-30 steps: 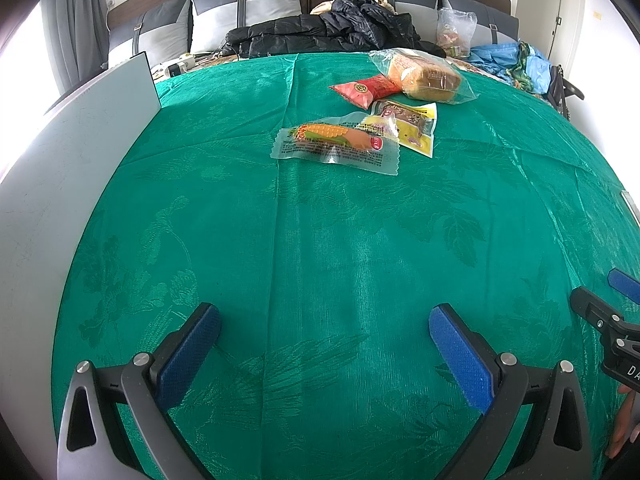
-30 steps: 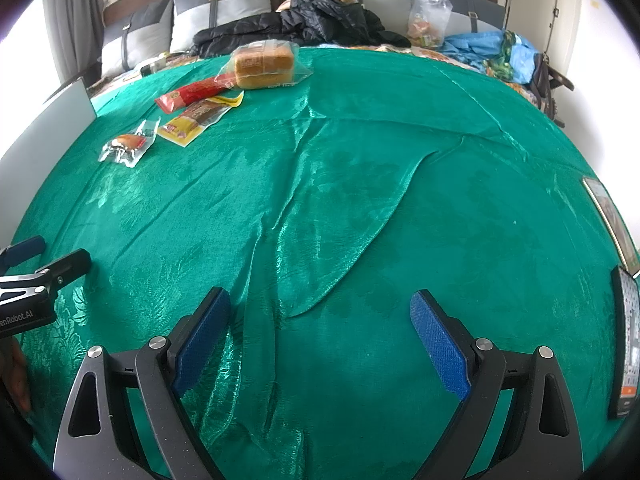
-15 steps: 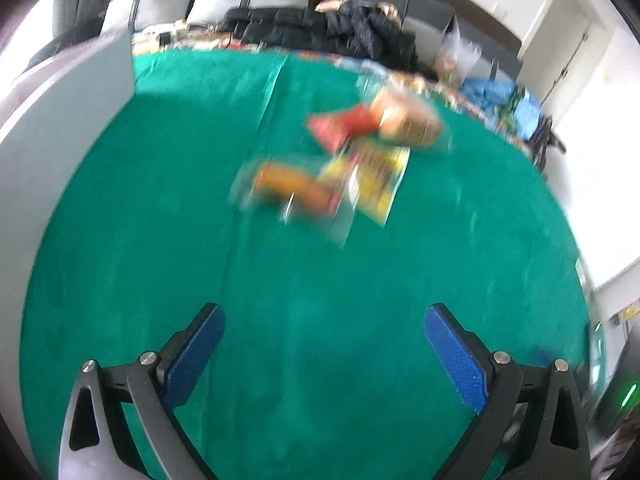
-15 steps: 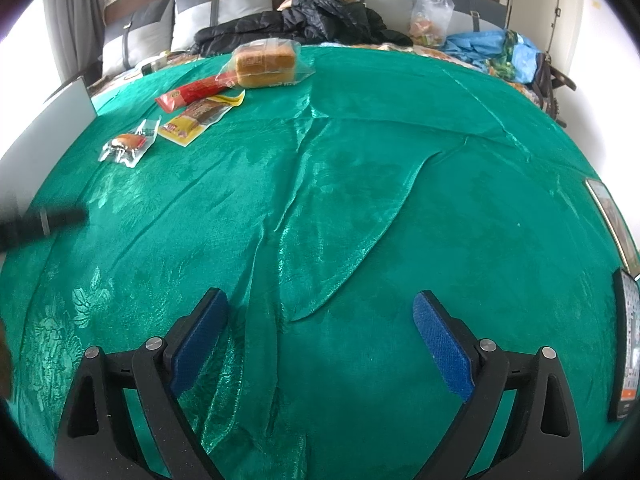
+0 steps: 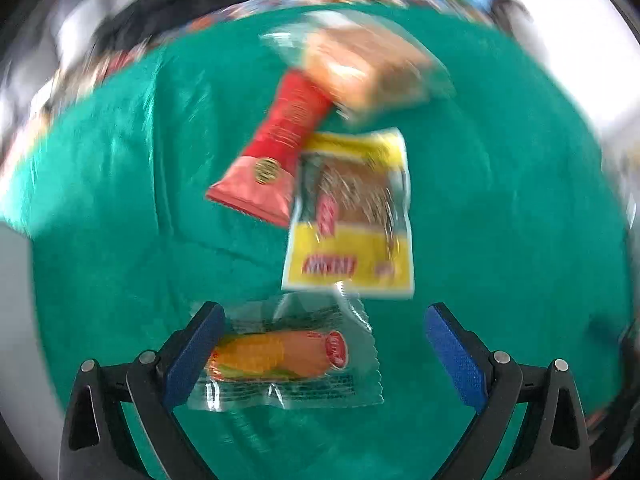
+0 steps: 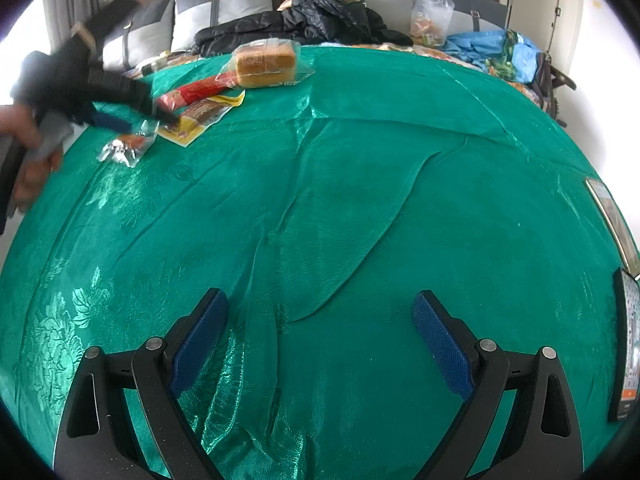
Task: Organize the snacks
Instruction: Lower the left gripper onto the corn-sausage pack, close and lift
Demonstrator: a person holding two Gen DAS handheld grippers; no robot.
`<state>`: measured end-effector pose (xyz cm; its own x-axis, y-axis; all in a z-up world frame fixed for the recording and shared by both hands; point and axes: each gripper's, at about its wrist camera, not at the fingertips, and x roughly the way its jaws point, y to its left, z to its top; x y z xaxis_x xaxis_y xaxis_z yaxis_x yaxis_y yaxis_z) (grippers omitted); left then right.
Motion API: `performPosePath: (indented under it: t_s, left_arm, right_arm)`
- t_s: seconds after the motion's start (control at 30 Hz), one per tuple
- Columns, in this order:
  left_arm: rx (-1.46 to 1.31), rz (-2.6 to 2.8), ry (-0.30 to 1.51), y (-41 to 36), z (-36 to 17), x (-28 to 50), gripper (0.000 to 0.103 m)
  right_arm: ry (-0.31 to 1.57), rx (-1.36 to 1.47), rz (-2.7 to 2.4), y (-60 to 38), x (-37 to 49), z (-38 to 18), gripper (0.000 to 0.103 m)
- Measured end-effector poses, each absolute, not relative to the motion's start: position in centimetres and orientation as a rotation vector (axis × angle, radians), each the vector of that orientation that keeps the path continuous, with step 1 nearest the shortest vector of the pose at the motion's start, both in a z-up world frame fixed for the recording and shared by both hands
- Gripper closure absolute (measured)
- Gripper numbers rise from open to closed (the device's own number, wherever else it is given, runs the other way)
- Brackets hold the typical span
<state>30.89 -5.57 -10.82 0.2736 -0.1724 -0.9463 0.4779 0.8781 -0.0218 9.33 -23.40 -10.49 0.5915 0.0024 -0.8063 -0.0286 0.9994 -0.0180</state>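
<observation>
My left gripper (image 5: pixel 320 352) is open right over a clear packet with an orange sausage snack (image 5: pixel 280 360), which lies between its fingers on the green cloth. Beyond it lie a yellow packet (image 5: pixel 352 220), a red packet (image 5: pixel 280 144) and a bagged bread loaf (image 5: pixel 368 76). The left wrist view is blurred by motion. My right gripper (image 6: pixel 320 340) is open and empty above bare green cloth. In the right wrist view the left gripper (image 6: pixel 120 116) is at the far left over the same snacks: clear packet (image 6: pixel 124 148), yellow packet (image 6: pixel 200 114), red packet (image 6: pixel 196 90), loaf (image 6: pixel 266 62).
The green cloth (image 6: pixel 360 200) covers a bed and has folds in the middle. A black jacket (image 6: pixel 312 20), pillows, a plastic bag (image 6: pixel 430 16) and blue clothes (image 6: pixel 492 50) lie at the head. A remote (image 6: pixel 628 344) and a flat card lie at the right edge.
My left gripper has moved quickly forward across the cloth to the snacks, and the clear packet now lies between its fingers. My right gripper has stayed in place.
</observation>
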Motion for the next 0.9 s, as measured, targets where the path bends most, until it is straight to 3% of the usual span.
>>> performPosePath:
  t_s: [0.37,0.5,0.9]
  left_arm:
    - [0.338,-0.654,1.285,-4.8,-9.9,25.3,0.003]
    - [0.386,-0.586,1.256,-5.1,-10.6,26.1,0.009]
    - [0.467,-0.735,1.327,-3.0,-10.8,20.4,0.006]
  right_arm:
    - [0.938,-0.030,0.018,-23.4,9.3,-10.5,0.007]
    - [0.938,-0.030,0.019,-23.4,9.3,-10.5,0.007]
    - [0.938,-0.030,0.019,-23.4,9.3,-10.5,0.007]
